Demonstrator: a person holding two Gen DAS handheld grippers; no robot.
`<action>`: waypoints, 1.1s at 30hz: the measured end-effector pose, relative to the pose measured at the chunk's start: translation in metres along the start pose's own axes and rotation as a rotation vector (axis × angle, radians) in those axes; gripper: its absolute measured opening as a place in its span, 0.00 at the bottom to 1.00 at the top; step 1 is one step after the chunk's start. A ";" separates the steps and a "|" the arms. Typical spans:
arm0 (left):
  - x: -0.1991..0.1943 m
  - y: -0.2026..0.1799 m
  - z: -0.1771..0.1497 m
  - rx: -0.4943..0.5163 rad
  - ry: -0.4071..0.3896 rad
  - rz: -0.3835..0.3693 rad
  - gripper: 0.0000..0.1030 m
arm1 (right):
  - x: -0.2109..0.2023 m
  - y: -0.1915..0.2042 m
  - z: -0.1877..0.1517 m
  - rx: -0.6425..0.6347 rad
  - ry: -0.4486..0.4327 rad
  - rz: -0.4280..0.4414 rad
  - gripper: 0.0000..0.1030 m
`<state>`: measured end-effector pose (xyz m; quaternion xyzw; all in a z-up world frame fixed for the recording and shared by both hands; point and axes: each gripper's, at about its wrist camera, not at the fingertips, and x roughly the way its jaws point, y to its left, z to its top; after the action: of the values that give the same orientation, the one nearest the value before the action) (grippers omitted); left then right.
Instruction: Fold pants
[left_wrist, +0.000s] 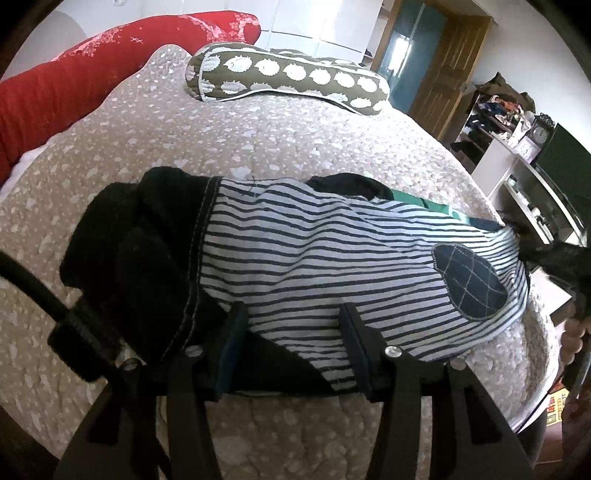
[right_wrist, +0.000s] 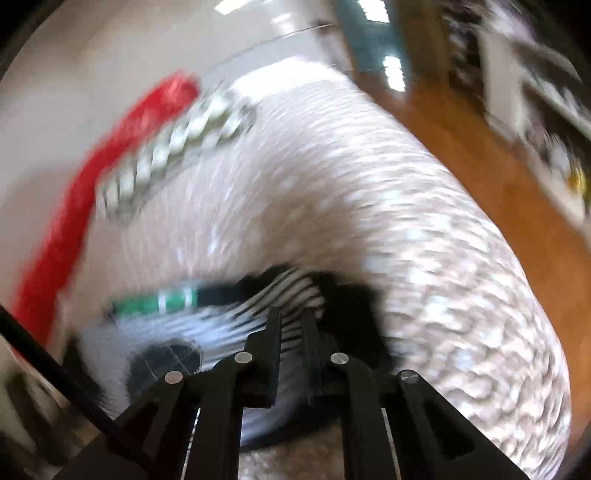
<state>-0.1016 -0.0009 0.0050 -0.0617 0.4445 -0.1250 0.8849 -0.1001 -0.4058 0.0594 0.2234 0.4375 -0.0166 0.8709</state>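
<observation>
The pants (left_wrist: 303, 251) are blue-and-white striped with a dark quilted knee patch (left_wrist: 469, 280) and black lining, lying bunched on the beige quilted bed (left_wrist: 258, 140). My left gripper (left_wrist: 295, 314) sits at the near edge of the pants, jaws wide apart with striped cloth lying between them. In the blurred right wrist view, my right gripper (right_wrist: 293, 321) has its jaws close together on a fold of the striped pants (right_wrist: 295, 291). A green band (right_wrist: 159, 301) of the garment shows to its left.
A brown bolster pillow with white spots (left_wrist: 288, 75) and a red blanket (left_wrist: 92, 74) lie at the head of the bed. Shelves, a clock and a dark screen (left_wrist: 565, 162) stand to the right. Wooden floor (right_wrist: 498, 177) lies beyond the bed's right edge.
</observation>
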 end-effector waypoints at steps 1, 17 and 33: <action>-0.001 0.001 0.001 -0.004 0.004 -0.007 0.49 | -0.015 -0.010 0.001 0.031 -0.067 -0.065 0.28; -0.021 -0.090 0.040 0.095 0.048 -0.137 0.48 | -0.016 -0.048 -0.044 0.171 -0.088 0.074 0.43; 0.054 -0.160 0.037 0.175 0.172 -0.138 0.53 | -0.036 -0.065 -0.039 0.171 -0.132 0.322 0.31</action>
<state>-0.0672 -0.1699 0.0210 -0.0039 0.5007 -0.2284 0.8349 -0.1667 -0.4542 0.0427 0.3619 0.3349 0.0712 0.8671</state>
